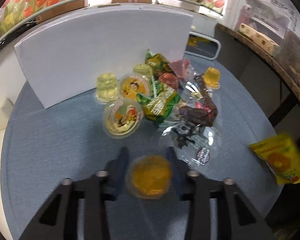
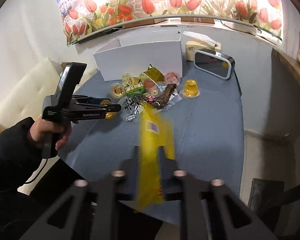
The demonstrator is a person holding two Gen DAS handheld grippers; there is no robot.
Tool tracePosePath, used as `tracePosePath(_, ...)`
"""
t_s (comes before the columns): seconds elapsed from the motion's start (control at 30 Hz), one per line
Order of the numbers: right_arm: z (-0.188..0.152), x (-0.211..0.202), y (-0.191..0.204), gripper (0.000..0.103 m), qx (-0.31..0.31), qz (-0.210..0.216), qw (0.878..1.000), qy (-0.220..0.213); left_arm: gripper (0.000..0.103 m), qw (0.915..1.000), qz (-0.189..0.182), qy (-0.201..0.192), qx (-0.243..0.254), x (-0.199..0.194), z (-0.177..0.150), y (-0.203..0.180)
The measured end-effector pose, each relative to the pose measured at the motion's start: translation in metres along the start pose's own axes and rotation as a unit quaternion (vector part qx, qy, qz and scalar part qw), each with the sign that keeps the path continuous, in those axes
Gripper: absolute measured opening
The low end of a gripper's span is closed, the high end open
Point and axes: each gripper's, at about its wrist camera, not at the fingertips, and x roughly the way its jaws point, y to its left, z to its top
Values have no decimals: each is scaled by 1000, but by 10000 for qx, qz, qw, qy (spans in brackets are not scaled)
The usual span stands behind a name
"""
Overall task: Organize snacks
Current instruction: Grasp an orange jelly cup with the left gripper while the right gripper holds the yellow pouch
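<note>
My left gripper (image 1: 149,160) is shut on an orange jelly cup (image 1: 150,177), held just above the blue table; it also shows in the right wrist view (image 2: 115,108). My right gripper (image 2: 149,150) is shut on a yellow snack bag (image 2: 154,140), which shows at the right edge of the left wrist view (image 1: 280,160). A pile of snacks lies in front of a white box (image 1: 90,56): pale jelly cups (image 1: 107,87), lidded jelly cups (image 1: 122,118), green packets (image 1: 160,102), a brown bar (image 1: 200,112) and an orange jelly (image 1: 211,78).
A black clock (image 2: 214,64) with a white rim stands at the back right of the table beside a tissue pack (image 2: 196,48). A wooden shelf (image 1: 270,46) with boxes runs along the right. A tulip-print wall (image 2: 170,0) is behind. The table edge (image 2: 241,140) drops off to the right.
</note>
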Motion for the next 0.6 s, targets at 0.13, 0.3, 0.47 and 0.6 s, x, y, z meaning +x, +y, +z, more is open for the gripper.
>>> tracePosePath(0.13,0,7,2,9,-98,-26,9999,2,35,9999,7,-112,97,-1,-3,0)
tracePosePath(0.3,-13,31,3,9,177,201,9996,41,34,9994,-29,-221,260,-5,-9,-5)
tracePosePath(0.47,-18,41,26,99,-155,-127,9998,-1,34,9991,-47,-297,283,-13,-9,-6)
tracePosePath(0.6,-17,50,32,99,-174,-348,9992,83,34,9988,-95,-373,294,-25,-10,-6)
